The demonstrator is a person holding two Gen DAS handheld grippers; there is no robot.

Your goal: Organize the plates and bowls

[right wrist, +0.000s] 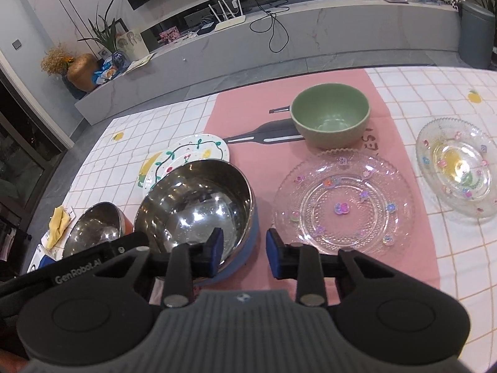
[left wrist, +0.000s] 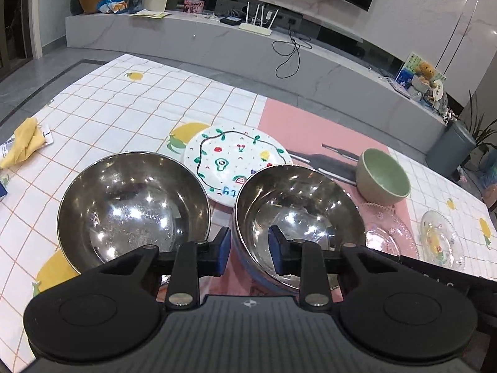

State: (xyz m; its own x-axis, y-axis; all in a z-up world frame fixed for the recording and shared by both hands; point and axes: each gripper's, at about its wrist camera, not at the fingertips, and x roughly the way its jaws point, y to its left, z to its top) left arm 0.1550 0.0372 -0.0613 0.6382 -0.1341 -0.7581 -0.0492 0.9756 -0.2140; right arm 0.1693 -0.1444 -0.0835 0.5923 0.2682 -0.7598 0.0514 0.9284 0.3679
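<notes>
Two steel bowls stand side by side on the table: an orange-sided one [left wrist: 133,208] at left and a blue-sided one [left wrist: 298,217] at right. My left gripper [left wrist: 250,250] is open, its jaws astride the blue bowl's left rim. My right gripper [right wrist: 243,253] is open, astride the same blue bowl's [right wrist: 195,199] right rim. A white fruit-patterned plate [left wrist: 236,158] lies behind the bowls. A green bowl [right wrist: 330,118] stands on the pink mat. A large clear glass plate [right wrist: 343,205] and a smaller one [right wrist: 458,168] lie to the right.
A yellow cloth [left wrist: 23,144] and small packets lie at the table's left edge. The checked tablecloth [left wrist: 124,115] covers the table, with a pink mat [right wrist: 248,115] in the middle. A low TV cabinet [left wrist: 217,40] runs behind the table.
</notes>
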